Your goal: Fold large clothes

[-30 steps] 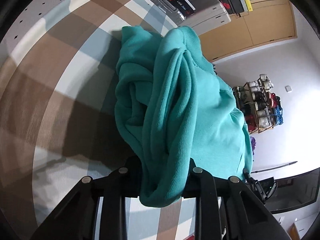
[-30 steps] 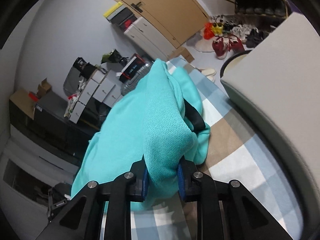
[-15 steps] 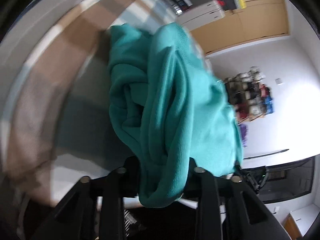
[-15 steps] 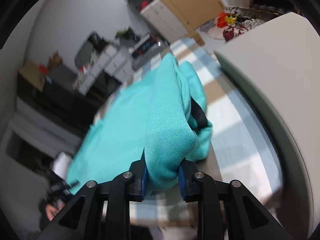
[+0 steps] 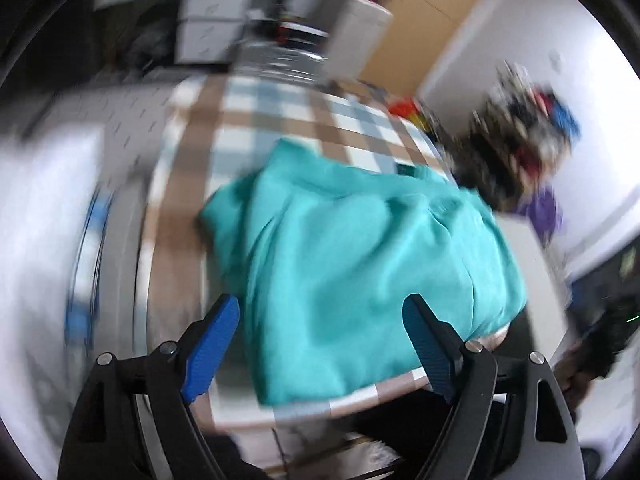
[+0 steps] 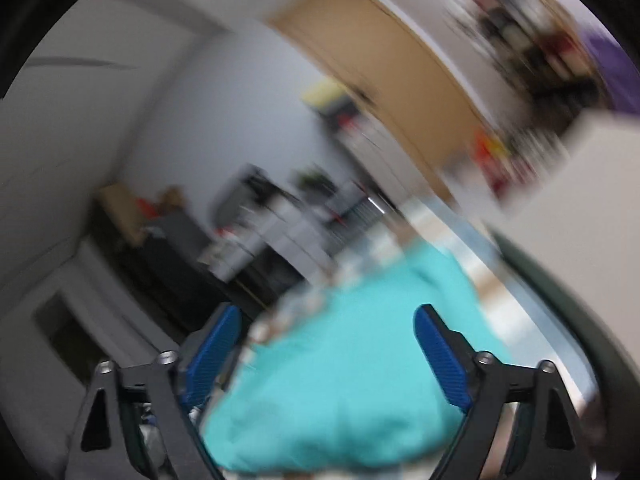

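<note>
A teal sweatshirt (image 5: 360, 264) lies folded in a rumpled heap on the checked brown, blue and white cloth (image 5: 280, 120). My left gripper (image 5: 320, 344) hangs above its near edge, and its jaws are opening wide with the blue pads (image 5: 212, 344) clear of the fabric. In the right wrist view the same teal sweatshirt (image 6: 352, 380) lies below and beyond my right gripper (image 6: 324, 356). Its jaws are opening too, and nothing is pressed between the blue pads (image 6: 440, 360). Both views are heavily blurred.
A white cushion or box (image 6: 580, 208) rises at the right of the checked surface. Grey drawer units (image 5: 208, 16), a wooden door (image 5: 432, 32) and a shoe rack (image 5: 528, 132) stand behind. The near edge of the checked cloth (image 5: 304, 408) runs just under the left gripper.
Both grippers have let go of the teal sweatshirt and spread wide. They have lifted and pulled back, and the garment now lies dropped on the checked cloth.
</note>
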Demonstrator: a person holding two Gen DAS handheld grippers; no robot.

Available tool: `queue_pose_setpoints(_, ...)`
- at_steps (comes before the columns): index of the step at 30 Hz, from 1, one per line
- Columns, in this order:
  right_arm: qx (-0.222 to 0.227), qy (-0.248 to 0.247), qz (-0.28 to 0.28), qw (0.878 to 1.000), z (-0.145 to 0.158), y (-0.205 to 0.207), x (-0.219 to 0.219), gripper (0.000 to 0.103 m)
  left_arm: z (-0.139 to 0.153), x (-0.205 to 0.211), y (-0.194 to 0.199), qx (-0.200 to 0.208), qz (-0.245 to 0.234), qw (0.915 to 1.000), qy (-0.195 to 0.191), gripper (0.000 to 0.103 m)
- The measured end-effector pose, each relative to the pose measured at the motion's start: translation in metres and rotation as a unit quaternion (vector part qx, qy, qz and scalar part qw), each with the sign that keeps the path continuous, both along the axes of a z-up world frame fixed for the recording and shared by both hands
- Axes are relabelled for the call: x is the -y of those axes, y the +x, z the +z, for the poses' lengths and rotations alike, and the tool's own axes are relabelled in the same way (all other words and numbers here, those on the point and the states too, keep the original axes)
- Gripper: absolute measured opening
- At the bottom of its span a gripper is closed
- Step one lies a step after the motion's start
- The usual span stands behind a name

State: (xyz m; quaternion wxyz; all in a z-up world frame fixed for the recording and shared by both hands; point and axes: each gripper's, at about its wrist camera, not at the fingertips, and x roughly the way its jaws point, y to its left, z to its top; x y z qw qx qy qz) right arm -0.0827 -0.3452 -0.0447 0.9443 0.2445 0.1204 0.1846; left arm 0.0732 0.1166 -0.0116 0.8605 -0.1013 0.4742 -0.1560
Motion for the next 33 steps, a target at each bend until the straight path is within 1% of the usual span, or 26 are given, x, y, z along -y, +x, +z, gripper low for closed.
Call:
queue_pose_setpoints(1, 0.026, -0.011, 0.003, 1.000, 0.008, -0.008, -0.013, 0.103, -0.001, 0.007, -0.003, 0.005, -0.016, 0.9997, 0.020, 0.081)
queue_pose_setpoints(2, 0.056, -0.027, 0.006, 0.998, 0.016, -0.018, -0.032, 0.103, 0.002, 0.022, 0.008, 0.012, -0.037, 0.9983, 0.043, 0.081)
queue_pose_setpoints(3, 0.076, -0.044, 0.012, 0.996, 0.020, -0.023, -0.049, 0.103, 0.004, 0.041, 0.024, 0.014, -0.066, 0.9952, 0.071, 0.081)
queue_pose_setpoints(5, 0.083, -0.071, 0.023, 0.994, 0.016, -0.025, -0.077, 0.103, -0.002, 0.064, 0.043, 0.019, -0.092, 0.9894, 0.110, 0.081)
queue_pose_setpoints(6, 0.085, -0.079, 0.036, 0.993, 0.009, -0.024, -0.090, 0.103, -0.005, 0.079, 0.060, 0.019, -0.102, 0.9866, 0.125, 0.081)
queue_pose_setpoints(8, 0.073, -0.088, 0.047, 0.992, -0.010, -0.017, -0.105, 0.103, -0.018, 0.099, 0.080, 0.002, -0.134, 0.9821, 0.132, 0.081)
queue_pose_setpoints(9, 0.063, -0.087, 0.049, 0.993, -0.021, -0.014, -0.109, 0.103, -0.028, 0.113, 0.097, -0.016, -0.154, 0.9779, 0.141, 0.081)
queue_pose_setpoints(10, 0.044, -0.086, 0.055, 0.994, -0.033, -0.009, -0.111, 0.103, -0.037, 0.119, 0.101, -0.033, -0.174, 0.9737, 0.143, 0.081)
queue_pose_setpoints(11, 0.007, -0.093, 0.060, 0.994, -0.040, 0.001, -0.113, 0.103, -0.049, 0.130, 0.114, -0.055, -0.205, 0.9669, 0.141, 0.081)
queue_pose_setpoints(12, -0.012, -0.089, 0.077, 0.993, -0.042, 0.007, -0.111, 0.103, -0.060, 0.140, 0.124, -0.067, -0.223, 0.9611, 0.149, 0.081)
queue_pose_setpoints(14, 0.006, -0.060, 0.089, 0.994, -0.042, 0.005, -0.100, 0.103, -0.070, 0.158, 0.132, -0.080, -0.249, 0.9511, 0.164, 0.081)
queue_pose_setpoints(15, 0.009, -0.061, 0.081, 0.995, -0.042, 0.007, -0.094, 0.103, -0.078, 0.168, 0.140, -0.084, -0.266, 0.9449, 0.170, 0.081)
queue_pose_setpoints(17, 0.005, -0.057, 0.080, 0.995, -0.043, 0.012, -0.086, 0.103, -0.081, 0.181, 0.148, -0.083, -0.287, 0.9393, 0.169, 0.081)
queue_pose_setpoints(19, -0.021, -0.026, 0.084, 0.996, -0.048, 0.021, -0.073, 0.103, -0.087, 0.192, 0.157, -0.090, -0.307, 0.9343, 0.157, 0.081)
queue_pose_setpoints(21, -0.043, 0.015, 0.096, 0.994, -0.053, 0.031, -0.065, 0.103, -0.095, 0.202, 0.162, -0.111, -0.333, 0.9247, 0.148, 0.081)
queue_pose_setpoints(22, -0.047, 0.027, 0.099, 0.994, -0.056, 0.030, -0.062, 0.103, -0.098, 0.205, 0.162, -0.111, -0.339, 0.9207, 0.158, 0.081)
queue_pose_setpoints(23, -0.049, 0.035, 0.098, 0.993, -0.057, 0.030, -0.059, 0.103, -0.098, 0.209, 0.163, -0.099, -0.344, 0.9170, 0.176, 0.081)
queue_pose_setpoints(24, -0.049, 0.040, 0.098, 0.993, -0.057, 0.030, -0.056, 0.103, -0.099, 0.213, 0.160, -0.075, -0.357, 0.9093, 0.200, 0.081)
queue_pose_setpoints(25, -0.049, 0.042, 0.099, 0.993, -0.054, 0.026, -0.052, 0.103, -0.098, 0.215, 0.158, -0.062, -0.364, 0.9048, 0.212, 0.081)
queue_pose_setpoints(26, -0.051, 0.046, 0.099, 0.993, -0.055, 0.026, -0.050, 0.103, -0.096, 0.215, 0.157, -0.052, -0.367, 0.9033, 0.216, 0.079)
queue_pose_setpoints(28, -0.054, 0.059, 0.102, 0.992, -0.054, 0.024, -0.048, 0.103, -0.091, 0.212, 0.155, -0.054, -0.373, 0.9053, 0.196, 0.046)
queue_pose_setpoints(29, -0.057, 0.064, 0.106, 0.991, -0.055, 0.025, -0.048, 0.103, -0.090, 0.210, 0.155, -0.064, -0.374, 0.9059, 0.188, 0.019)
queue_pose_setpoints(30, -0.058, 0.065, 0.109, 0.990, -0.054, 0.025, -0.048, 0.103, -0.090, 0.210, 0.152, -0.070, -0.371, 0.9066, 0.188, 0.014)
queue_pose_setpoints(31, -0.059, 0.063, 0.111, 0.990, -0.054, 0.025, -0.049, 0.103, -0.091, 0.212, 0.146, -0.073, -0.375, 0.9026, 0.198, 0.009)
queue_pose_setpoints(32, -0.059, 0.059, 0.112, 0.990, -0.053, 0.024, -0.051, 0.103, -0.093, 0.217, 0.138, -0.068, -0.384, 0.8930, 0.224, 0.006)
queue_pose_setpoints(33, -0.059, 0.056, 0.113, 0.990, -0.053, 0.024, -0.051, 0.103, -0.094, 0.222, 0.127, -0.048, -0.394, 0.8823, 0.254, 0.006)
